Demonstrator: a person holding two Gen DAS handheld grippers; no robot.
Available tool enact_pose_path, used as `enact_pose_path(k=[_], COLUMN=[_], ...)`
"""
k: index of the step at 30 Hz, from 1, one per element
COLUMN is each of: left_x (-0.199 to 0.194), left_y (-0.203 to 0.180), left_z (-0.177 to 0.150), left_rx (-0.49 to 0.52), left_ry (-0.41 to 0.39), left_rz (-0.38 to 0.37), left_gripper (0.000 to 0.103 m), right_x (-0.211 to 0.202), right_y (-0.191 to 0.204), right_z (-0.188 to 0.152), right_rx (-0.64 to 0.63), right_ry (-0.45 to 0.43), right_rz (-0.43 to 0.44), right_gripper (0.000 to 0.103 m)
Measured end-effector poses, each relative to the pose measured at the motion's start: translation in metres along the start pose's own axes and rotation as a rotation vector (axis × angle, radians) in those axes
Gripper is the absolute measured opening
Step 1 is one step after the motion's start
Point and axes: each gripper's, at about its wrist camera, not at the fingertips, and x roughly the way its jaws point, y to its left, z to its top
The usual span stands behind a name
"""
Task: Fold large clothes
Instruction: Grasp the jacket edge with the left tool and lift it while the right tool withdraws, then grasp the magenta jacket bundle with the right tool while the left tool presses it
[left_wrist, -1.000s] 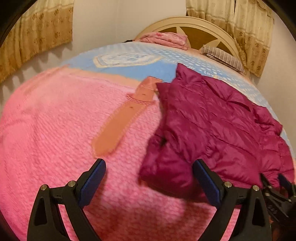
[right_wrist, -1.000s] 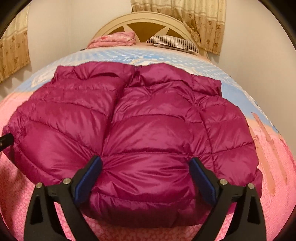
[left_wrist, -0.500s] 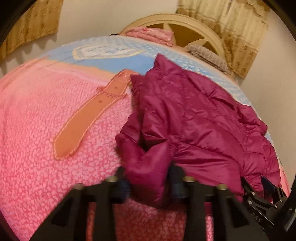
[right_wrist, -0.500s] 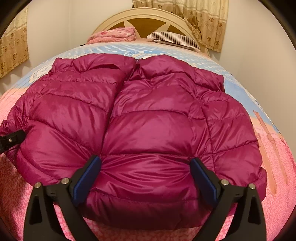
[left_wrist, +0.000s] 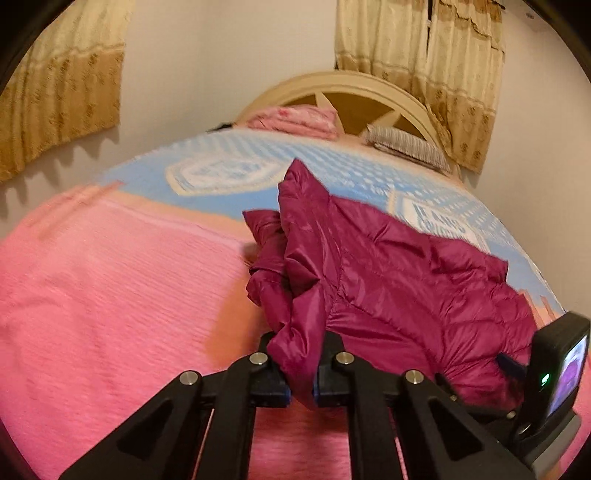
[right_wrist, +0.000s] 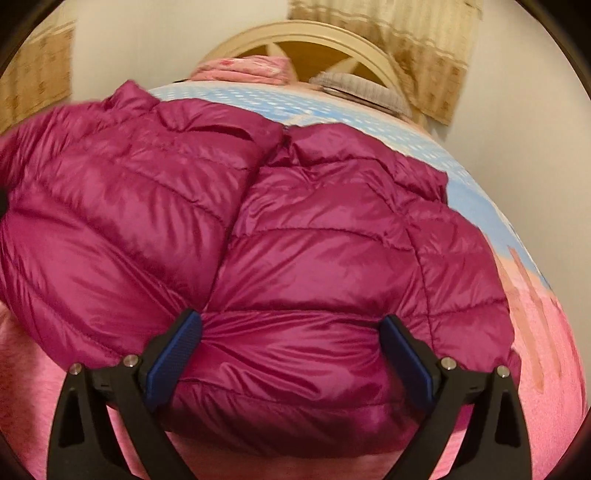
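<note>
Left gripper (left_wrist: 300, 373), low at 6 o'clock, pinches a bunched edge of the magenta puffer jacket (left_wrist: 388, 280) lying on the pink bedspread (left_wrist: 110, 295); right gripper (right_wrist: 290, 354) at 6 o'clock, fingers spread wide, straddles the jacket's (right_wrist: 295, 240) hem without clamping it.

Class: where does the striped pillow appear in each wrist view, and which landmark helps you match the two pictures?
Left wrist view: striped pillow lies upper right of centre, below the headboard.
Right wrist view: striped pillow lies upper right, beyond the magenta jacket.
Shared landmark: the arched headboard.
</note>
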Motion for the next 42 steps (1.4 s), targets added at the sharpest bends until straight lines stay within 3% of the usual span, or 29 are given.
enact_pose_path(k=[5,7,10,13,17,21,24,26,32,34,37,40,42], left_x=[-0.03,-0.036,-0.039,-0.042,-0.047,-0.038,-0.025,-0.016,0.007,0.017,0.016,0.008,-0.006], left_y=[0.019,0.018,-0.004,-0.039,-0.093,-0.149,-0.188,-0.214,-0.262,-0.268,-0.27,-0.272,-0.276], left_z=[0.022,0.027,0.034,0.039,0.042,0.033,0.018,0.002,-0.057,-0.072,-0.078,-0.073,-0.072], left_rx=[0.069,0.106,0.196,0.273,0.364,0.454,0.516,0.558,0.726,0.775,0.773,0.766,0.77], left_ry=[-0.083,-0.103,-0.145,-0.189,-0.227,-0.224,-0.19,-0.142,-0.038,-0.017,-0.033,-0.028,-0.046], left_rz=[0.06,0.069,0.082,0.055,-0.019,-0.093,-0.144,-0.196,-0.257,-0.247,-0.233,-0.233,-0.252], left_gripper=[0.006,0.006,0.006,0.006,0.006,0.006,0.006,0.006,0.006,0.01,0.011,0.02,0.033], right_x=[-0.018,-0.032,-0.056,-0.072,-0.064,-0.042,-0.036,-0.036,-0.029,-0.027,-0.018,-0.017,-0.018], right_y=[0.037,0.032,0.0,-0.05,-0.121,-0.209,-0.251,-0.266,-0.279,-0.282,-0.286,-0.288,-0.287], right_z=[0.004,0.002,-0.004,-0.014,-0.03,-0.052,-0.068,-0.076,-0.091,-0.093,-0.095,-0.098,-0.097], right_rx=[-0.043,-0.033,0.004,0.048,0.106,0.255,0.321,0.352,0.396,0.399,0.401,0.414,0.413], right_ry=[-0.023,-0.031,-0.069,-0.094,-0.062,0.017,0.047,0.056,0.075,0.082,0.097,0.098,0.097], right_rz=[0.168,0.24,0.271,0.227,0.077,-0.047,-0.104,-0.117,-0.097,-0.078,-0.063,-0.064,-0.069], right_gripper=[0.099,0.099,0.099,0.099,0.1,0.1,0.1,0.1,0.1,0.1,0.1,0.1,0.1])
